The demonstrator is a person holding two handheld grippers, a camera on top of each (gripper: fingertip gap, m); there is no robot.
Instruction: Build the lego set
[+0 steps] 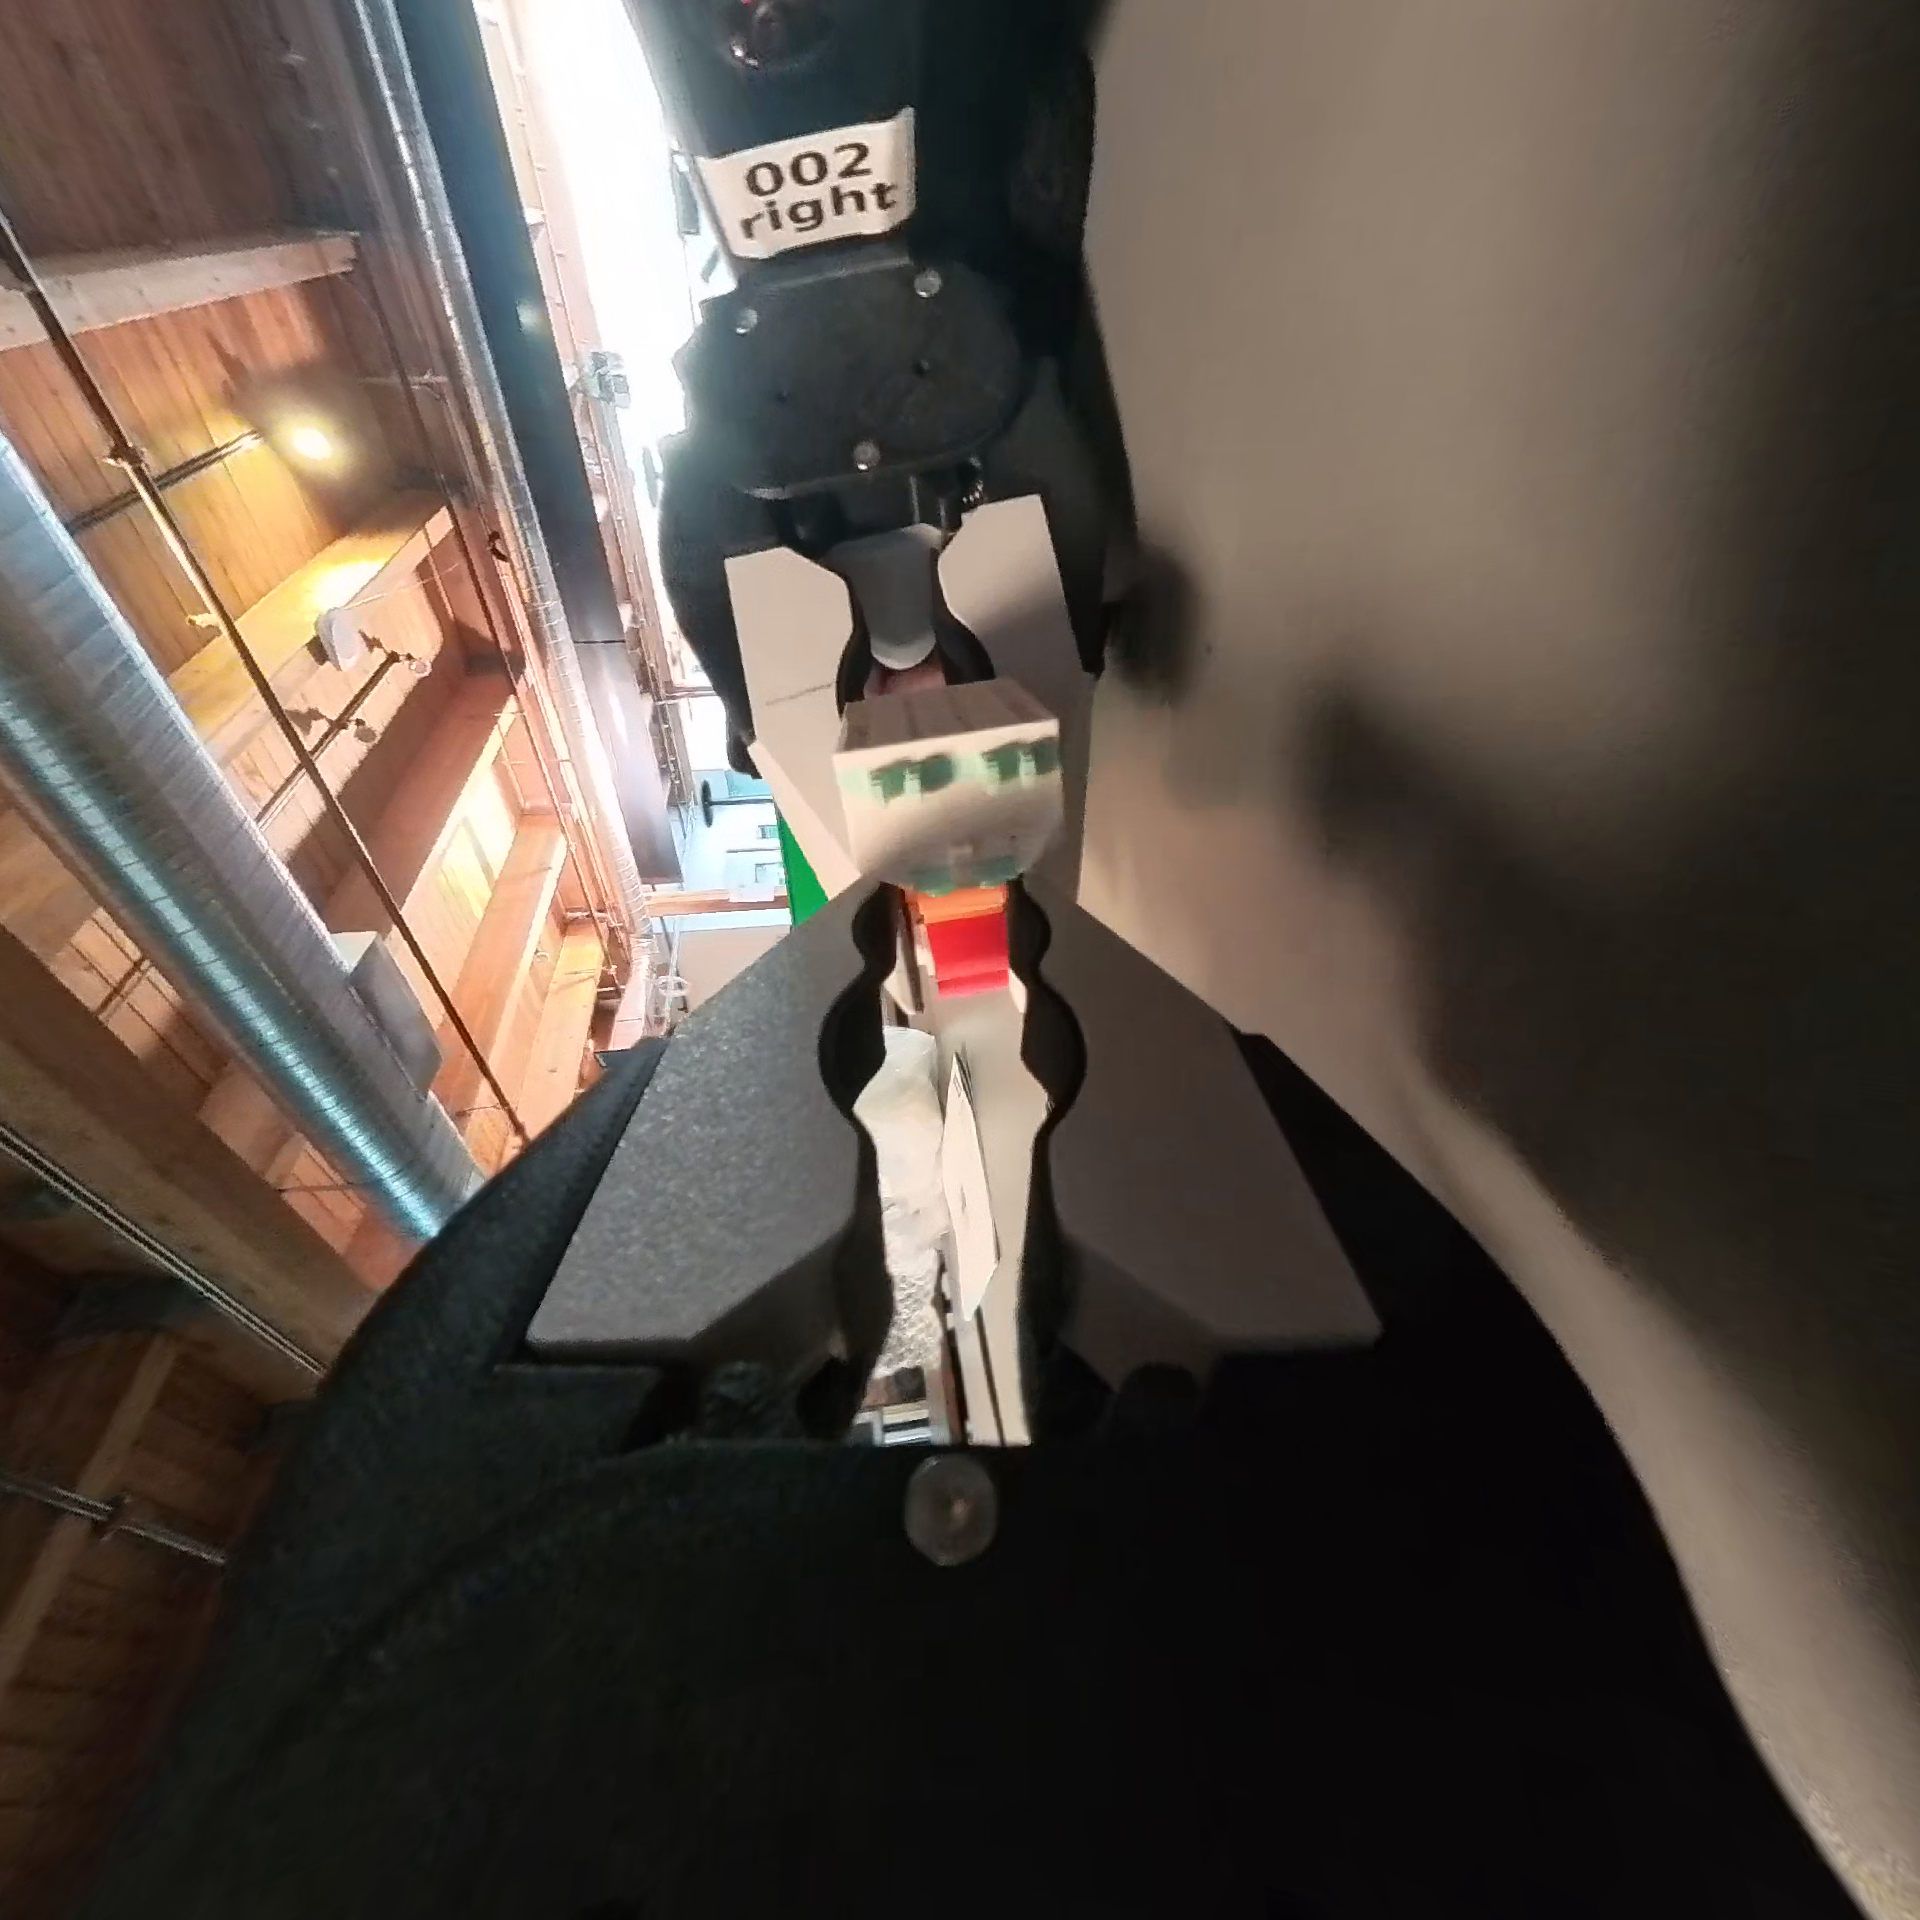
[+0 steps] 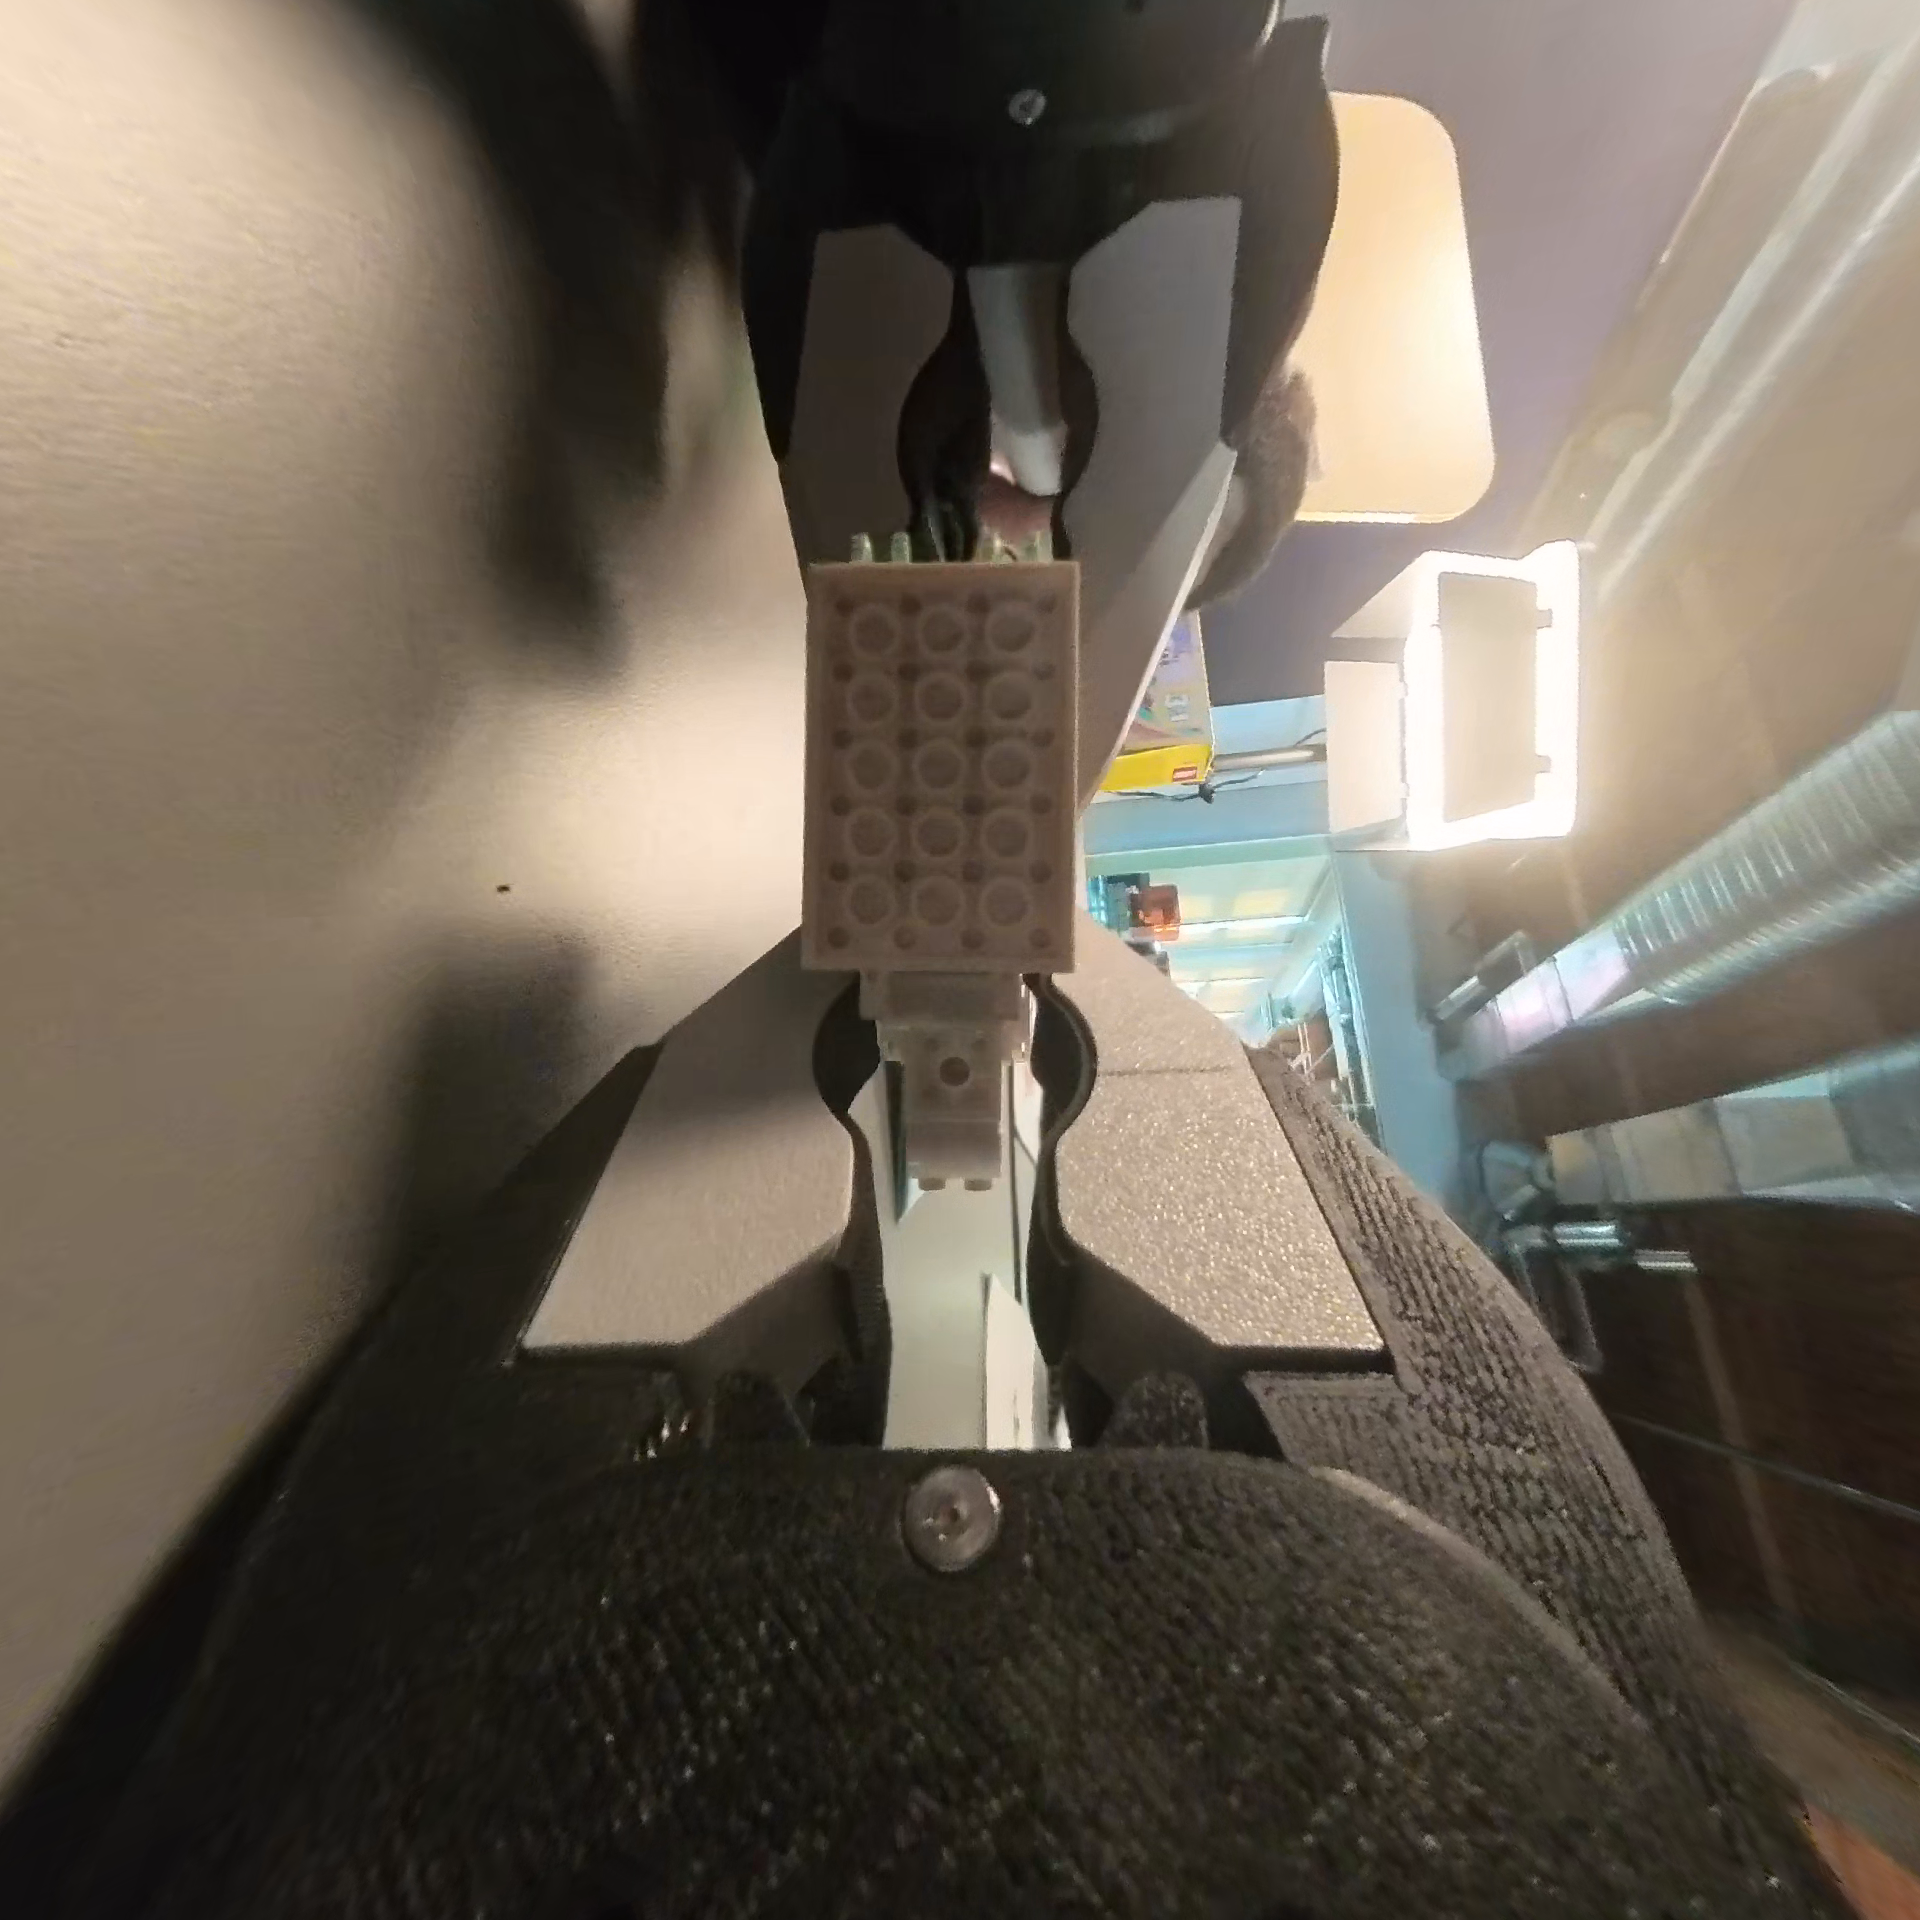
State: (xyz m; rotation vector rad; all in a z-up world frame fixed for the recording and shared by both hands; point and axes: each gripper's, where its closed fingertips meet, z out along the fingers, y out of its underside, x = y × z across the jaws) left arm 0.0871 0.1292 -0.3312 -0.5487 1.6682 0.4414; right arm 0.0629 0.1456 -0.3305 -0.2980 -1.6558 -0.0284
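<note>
A small lego model hangs in the air between both grippers, which face each other. In the left wrist view my left gripper [image 1: 951, 920] is shut on the model's red and orange part [image 1: 971, 951]. Beyond it is a white block with green pieces [image 1: 945, 795], held by the right gripper [image 1: 935, 717]. In the right wrist view my right gripper [image 2: 940, 997] is shut on a stack of small white bricks [image 2: 940, 1091]. The model's tan plate [image 2: 940, 769] shows its underside. The left gripper [image 2: 945, 551] holds the far end, by the green pieces.
Both views are turned sideways. A pale flat surface [image 1: 1558, 623] with gripper shadows lies close alongside and also shows in the right wrist view [image 2: 260, 520]. A yellow lego box [image 2: 1164, 748] and a white bin [image 2: 1455, 707] stand farther off. Papers and plastic bags [image 1: 914, 1143] lie behind my left fingers. Left and right tips are no more than a few centimetres apart.
</note>
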